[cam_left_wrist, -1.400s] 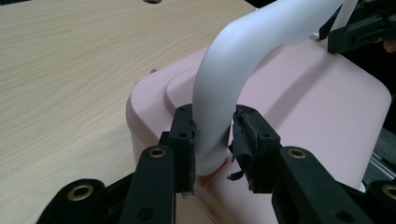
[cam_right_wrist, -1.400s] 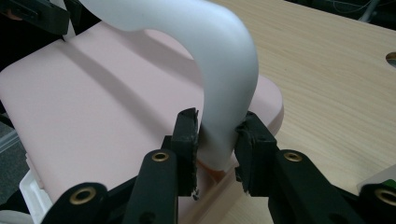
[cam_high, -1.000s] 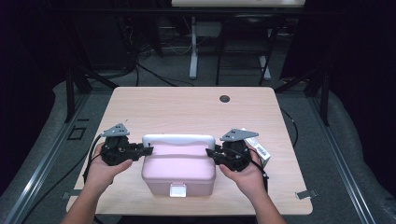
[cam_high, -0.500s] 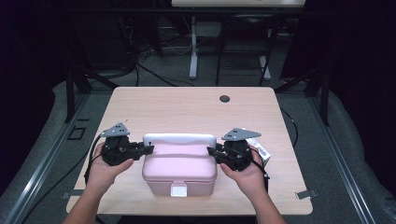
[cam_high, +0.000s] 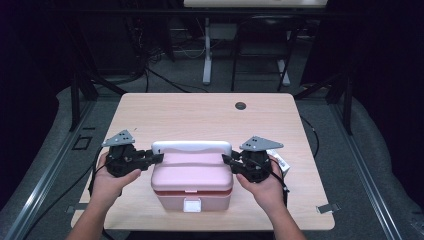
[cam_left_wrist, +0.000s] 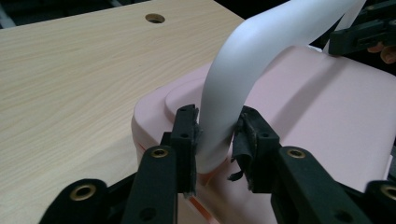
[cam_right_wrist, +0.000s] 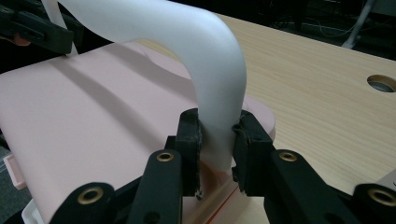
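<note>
Left gripper (cam_left_wrist: 215, 140) jaws just opened around white handle (cam_left_wrist: 243, 60), right gripper (cam_right_wrist: 215, 140) clamped.

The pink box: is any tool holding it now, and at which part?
The right tool grips the white handle of the pink box near its base. The left tool straddles the handle's other end, one pad apart.

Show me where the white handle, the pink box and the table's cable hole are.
white handle (cam_high: 192, 147), high view, middle of its top bar
pink box (cam_high: 192, 172), high view, middle of its lid
cable hole (cam_high: 240, 106), high view, its dark centre
</note>
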